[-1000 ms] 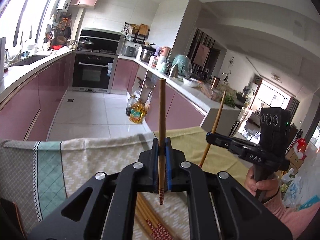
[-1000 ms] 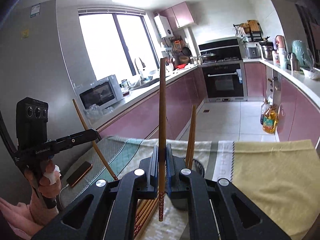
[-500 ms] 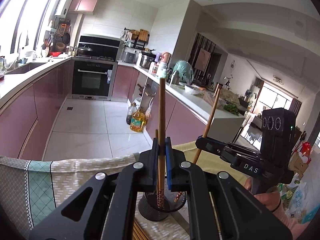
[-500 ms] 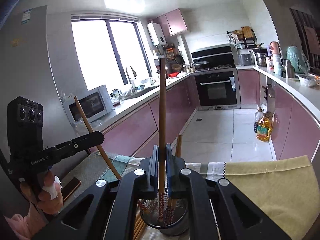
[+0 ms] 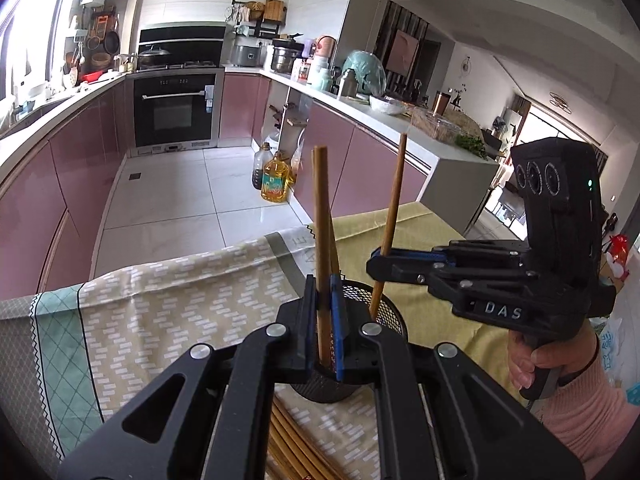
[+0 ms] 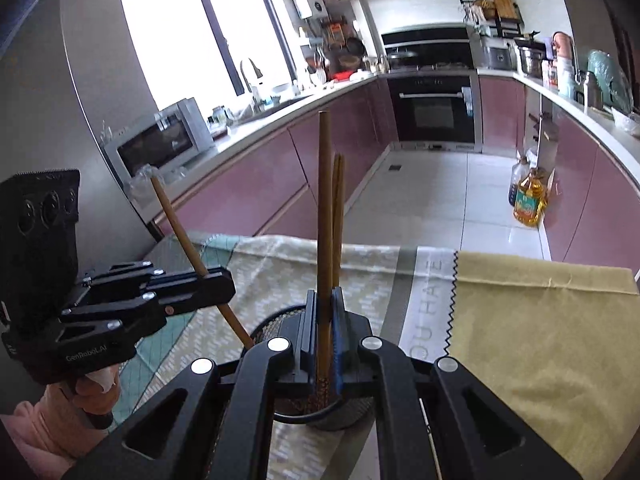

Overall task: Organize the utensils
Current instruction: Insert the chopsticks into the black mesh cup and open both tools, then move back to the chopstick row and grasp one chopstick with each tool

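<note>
A black mesh holder point(image 5: 390, 322) point(image 6: 276, 322) stands on the cloth-covered table. My left gripper point(image 5: 325, 316) is shut on a wooden chopstick point(image 5: 320, 216), held upright with its lower end inside the holder. My right gripper point(image 6: 325, 320) is shut on another chopstick point(image 6: 324, 200), its patterned end also down in the holder. Each gripper shows in the other's view: the right one point(image 5: 380, 266), the left one point(image 6: 224, 284). One more chopstick point(image 6: 338, 216) stands in the holder. A bundle of loose chopsticks point(image 5: 292, 448) lies on the cloth below the left gripper.
The table carries a patterned cloth point(image 5: 180, 292) and a yellow cloth point(image 6: 540, 320). Beyond its far edge is the tiled kitchen floor with oil bottles point(image 5: 274, 184), pink cabinets, an oven point(image 6: 434, 108) and a microwave point(image 6: 160, 140).
Both grippers have come down over the mesh holder with their chopsticks. The chopsticks' lower ends have gone from above the cloth into the holder.
</note>
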`<state>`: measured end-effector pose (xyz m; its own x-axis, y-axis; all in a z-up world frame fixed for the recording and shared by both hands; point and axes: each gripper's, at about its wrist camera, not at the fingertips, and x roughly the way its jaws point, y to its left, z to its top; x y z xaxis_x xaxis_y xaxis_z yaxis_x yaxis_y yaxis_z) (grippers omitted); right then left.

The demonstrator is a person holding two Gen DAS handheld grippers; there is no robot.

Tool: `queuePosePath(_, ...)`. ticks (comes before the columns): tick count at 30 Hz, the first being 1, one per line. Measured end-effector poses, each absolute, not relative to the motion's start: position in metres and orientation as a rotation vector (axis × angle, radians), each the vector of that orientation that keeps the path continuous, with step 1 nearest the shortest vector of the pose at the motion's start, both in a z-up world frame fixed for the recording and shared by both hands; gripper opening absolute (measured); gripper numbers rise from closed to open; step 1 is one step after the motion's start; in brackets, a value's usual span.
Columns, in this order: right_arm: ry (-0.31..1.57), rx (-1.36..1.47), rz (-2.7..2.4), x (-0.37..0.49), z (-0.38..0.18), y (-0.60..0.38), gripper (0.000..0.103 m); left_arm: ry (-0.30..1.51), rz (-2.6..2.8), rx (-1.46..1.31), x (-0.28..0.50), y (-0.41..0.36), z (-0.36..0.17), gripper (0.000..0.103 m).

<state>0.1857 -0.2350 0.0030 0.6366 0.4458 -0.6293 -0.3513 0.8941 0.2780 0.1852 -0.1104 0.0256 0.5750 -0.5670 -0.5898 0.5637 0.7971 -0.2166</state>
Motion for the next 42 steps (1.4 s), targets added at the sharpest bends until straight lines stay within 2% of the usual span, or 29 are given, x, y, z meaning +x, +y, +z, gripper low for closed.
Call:
queuePosePath(19, 0.745, 0.172, 0.440, 0.193, 0.000, -0.238, 0.008, 0.730, -0.580, 0.015, 0.207, -0.125, 0.005, 0.011)
queuePosePath(22, 0.716, 0.185, 0.455, 0.182, 0.003, -0.240, 0.017, 0.696, -0.554, 0.017, 0.194, -0.115, 0.008, 0.016)
queuePosePath(24, 0.687, 0.182, 0.474, 0.168, 0.008, -0.239, 0.019, 0.658, -0.530, 0.021, 0.182, -0.105, 0.012, 0.020)
queuePosePath(28, 0.635, 0.145, 0.514, 0.136, 0.016, -0.232, 0.027, 0.591, -0.504, 0.024, 0.154, -0.083, 0.018, 0.033)
queuePosePath(30, 0.620, 0.121, 0.549, 0.120, 0.017, -0.225, 0.029, 0.572, -0.491, 0.033, 0.140, -0.072, 0.019, 0.035)
queuePosePath(32, 0.621, 0.106, 0.577, 0.106, 0.015, -0.219, 0.035, 0.569, -0.470, 0.050, 0.128, -0.063, 0.013, 0.042)
queuePosePath(35, 0.653, 0.096, 0.609, 0.093, 0.001, -0.207, 0.037, 0.592, -0.409, 0.067, 0.115, -0.050, -0.003, 0.052)
queuePosePath(42, 0.820, 0.099, 0.585, 0.096, -0.059, -0.183, 0.037, 0.762, -0.362, 0.055, 0.109, -0.033, -0.063, 0.053)
